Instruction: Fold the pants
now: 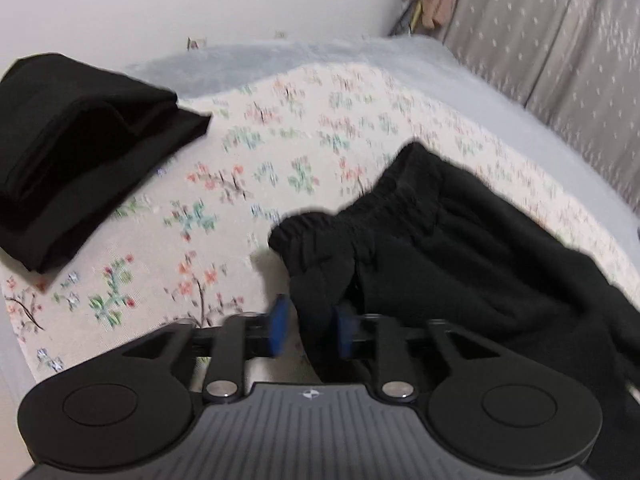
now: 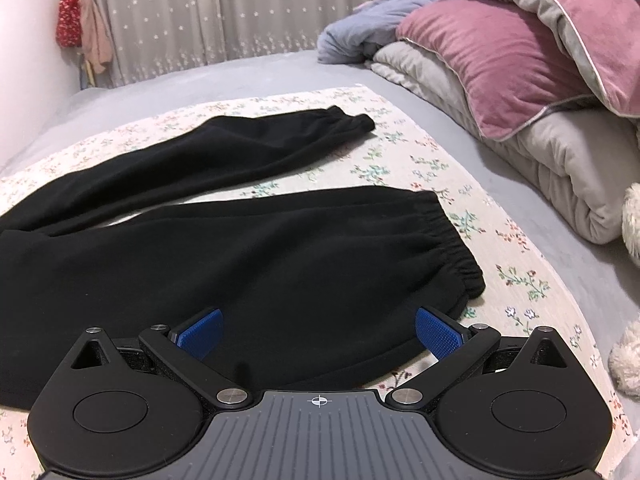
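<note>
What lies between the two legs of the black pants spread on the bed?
Only a bare wedge of the floral sheet, widening toward the cuffs; the two legs of the black pants are spread apart with nothing lying between them. This shows in the right wrist view.

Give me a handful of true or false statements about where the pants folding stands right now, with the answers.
1. The left hand-held gripper is pinching the black pants near the waistband. True.
2. The right hand-held gripper is shut on a pant leg. False: it is open, with the leg's fabric between its fingers.
3. The two pant legs lie stacked on each other. False: they lie apart, with the floral sheet showing between them.
4. A folded black garment sits on the sheet to the left of the pants. True.
5. Pink pillows are piled at one end of the bed. True.
</note>
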